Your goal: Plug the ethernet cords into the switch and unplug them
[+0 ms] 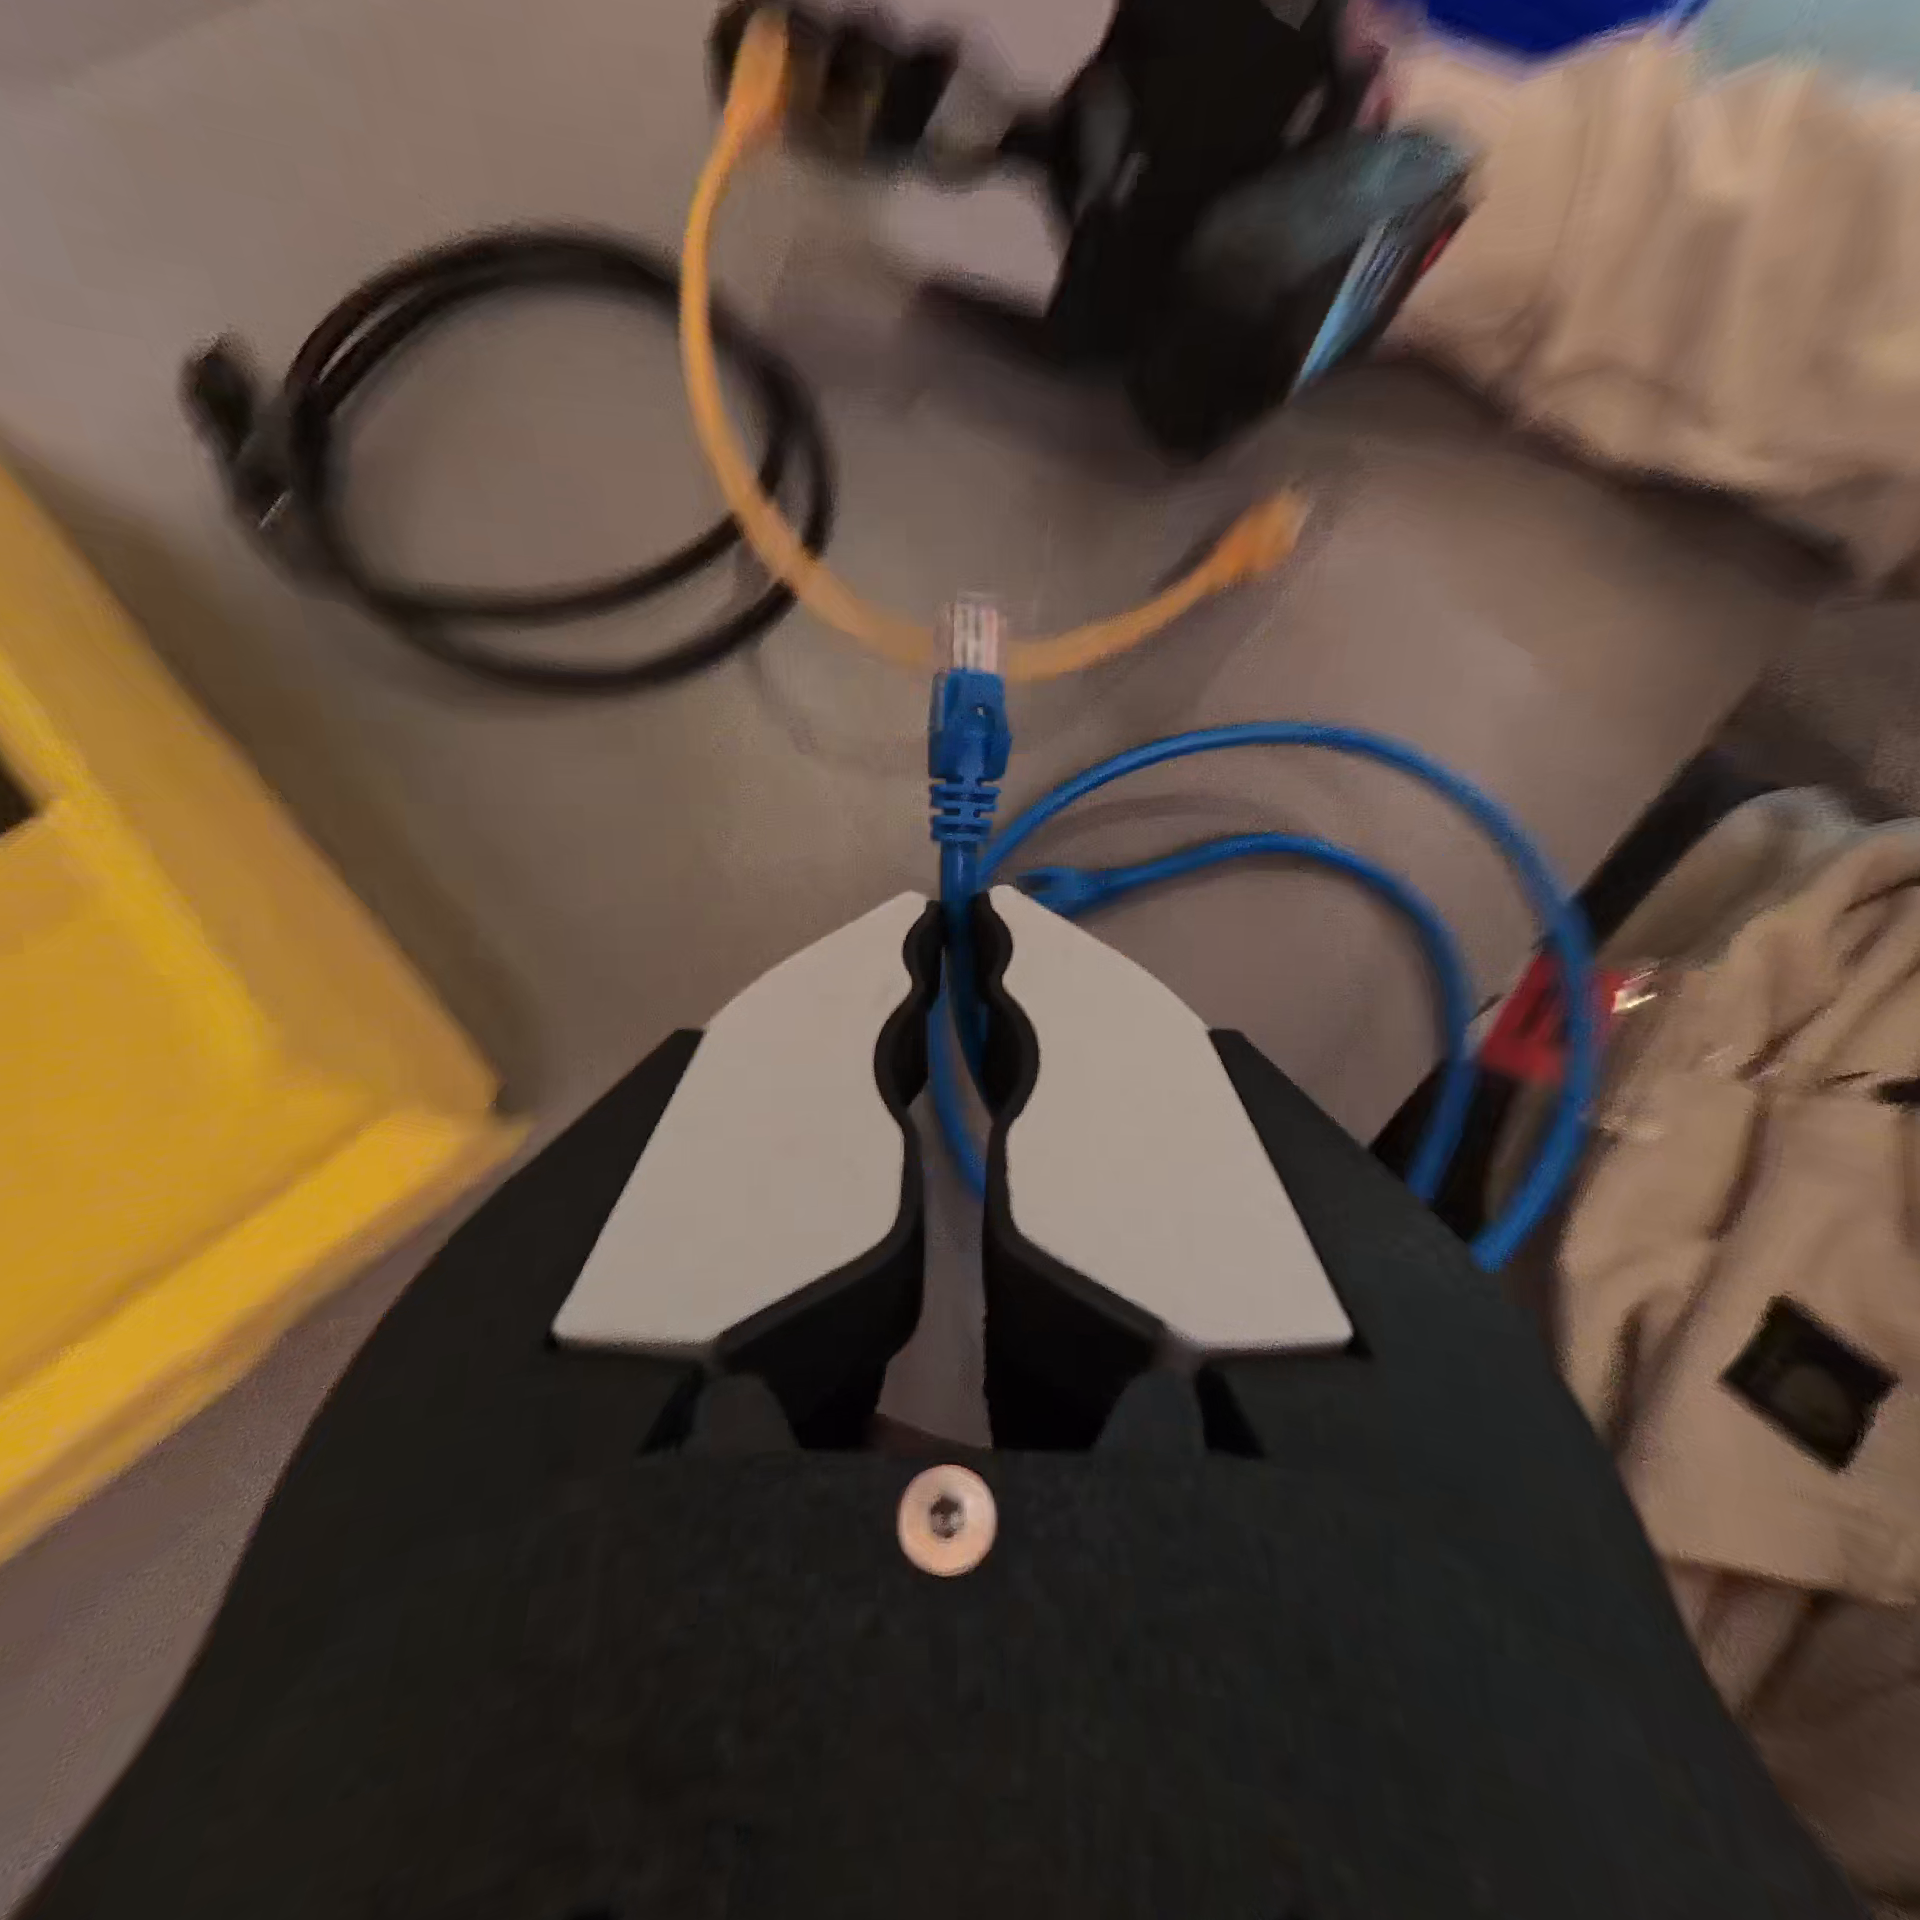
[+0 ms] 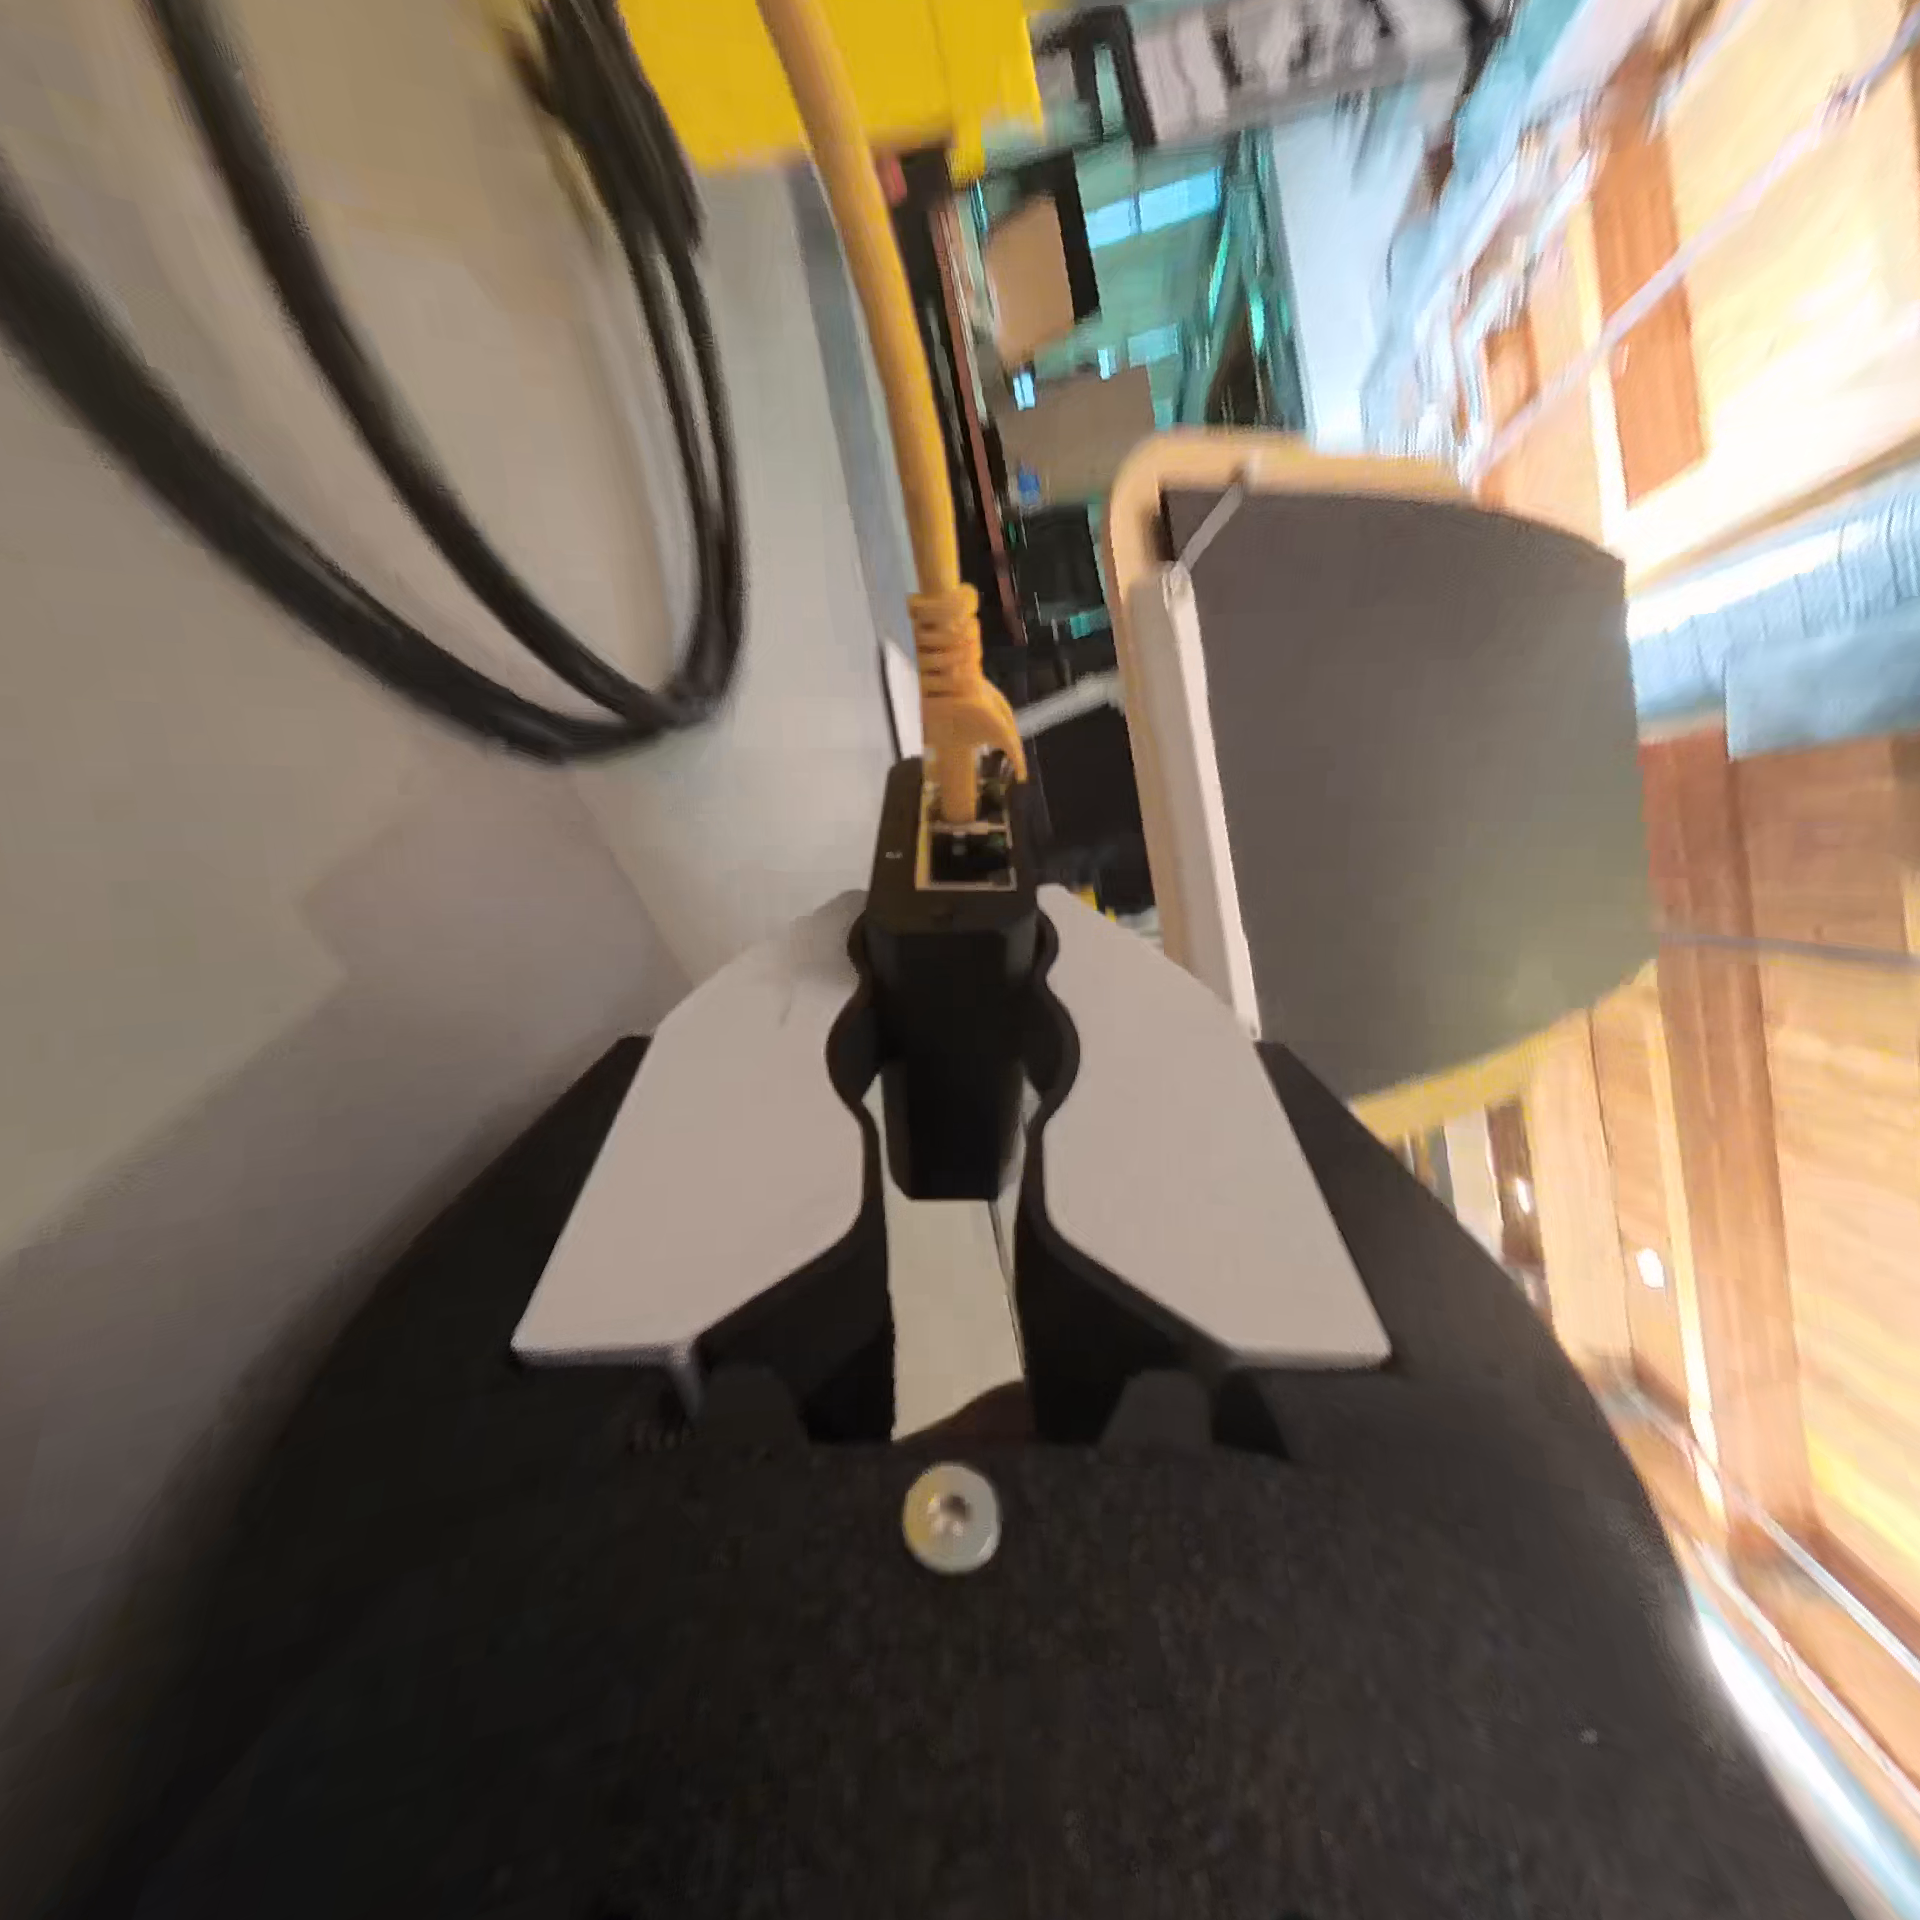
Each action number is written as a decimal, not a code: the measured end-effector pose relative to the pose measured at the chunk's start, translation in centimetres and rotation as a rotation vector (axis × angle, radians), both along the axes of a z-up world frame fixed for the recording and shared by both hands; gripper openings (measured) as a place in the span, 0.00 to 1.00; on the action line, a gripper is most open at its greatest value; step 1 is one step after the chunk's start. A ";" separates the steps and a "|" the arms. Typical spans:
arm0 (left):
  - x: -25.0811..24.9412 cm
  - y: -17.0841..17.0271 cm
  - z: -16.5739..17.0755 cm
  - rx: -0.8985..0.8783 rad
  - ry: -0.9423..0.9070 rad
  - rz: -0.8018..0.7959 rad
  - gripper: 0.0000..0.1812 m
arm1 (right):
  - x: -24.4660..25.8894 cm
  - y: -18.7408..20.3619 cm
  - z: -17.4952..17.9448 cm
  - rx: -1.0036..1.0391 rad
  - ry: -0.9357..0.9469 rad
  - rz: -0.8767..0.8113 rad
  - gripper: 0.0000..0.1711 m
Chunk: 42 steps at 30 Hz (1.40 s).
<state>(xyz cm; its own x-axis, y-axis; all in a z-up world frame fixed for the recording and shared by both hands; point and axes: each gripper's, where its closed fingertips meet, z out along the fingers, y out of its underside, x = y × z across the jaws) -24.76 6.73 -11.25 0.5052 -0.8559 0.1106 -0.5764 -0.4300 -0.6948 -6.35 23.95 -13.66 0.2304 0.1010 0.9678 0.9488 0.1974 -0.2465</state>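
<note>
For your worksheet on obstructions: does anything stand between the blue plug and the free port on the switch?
Nothing visible blocks it. The blue cord is clamped in the left gripper; the switch shows an open port beside the yellow cord.

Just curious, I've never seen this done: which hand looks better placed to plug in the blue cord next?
Left, probably. The left tool is shut on the blue cord just behind its plug, which points forward. The right tool is busy gripping the switch, whose empty port sits beside the plugged-in yellow cord.

I am seeing bare tabletop (image 1: 582, 831) just ahead of the yellow box (image 1: 187, 987); beyond it a coiled black cable (image 1: 540, 457) and an orange cord (image 1: 727, 416) are crowding the way.
</note>
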 end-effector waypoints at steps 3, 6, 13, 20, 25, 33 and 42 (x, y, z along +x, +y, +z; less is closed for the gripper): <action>-6.0 -0.3 -3.3 0.013 0.267 0.089 0.03 | 2.9 1.9 -0.2 -0.058 0.078 -0.168 0.14; -5.6 0.2 -5.2 -0.019 0.213 0.136 0.03 | 2.8 2.0 -0.3 -0.087 0.133 -0.146 0.14; -3.6 2.0 -4.2 0.274 0.129 0.128 0.13 | 1.5 1.1 -0.5 -0.090 0.115 -0.068 0.14; -4.7 0.0 -4.3 0.381 0.077 -0.009 0.14 | 1.3 1.0 -0.6 -0.106 0.126 -0.049 0.14; -5.0 0.1 -6.4 0.259 0.085 -0.019 0.13 | 1.1 1.0 -0.6 -0.112 0.135 -0.037 0.14; -5.2 0.0 -8.2 0.169 0.130 0.003 0.04 | 1.0 0.9 -0.7 -0.122 0.137 -0.030 0.14; -5.5 0.3 -7.9 0.188 0.210 -0.014 0.03 | 0.5 0.5 0.0 -0.071 0.124 -0.002 0.14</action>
<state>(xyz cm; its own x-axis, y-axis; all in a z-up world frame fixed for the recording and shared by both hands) -30.25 7.04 -19.14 0.4886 -0.8583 -0.1570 -0.7210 -0.2959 -0.6266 -5.85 24.43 -13.64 0.3481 0.1671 0.9224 0.9107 0.1731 -0.3751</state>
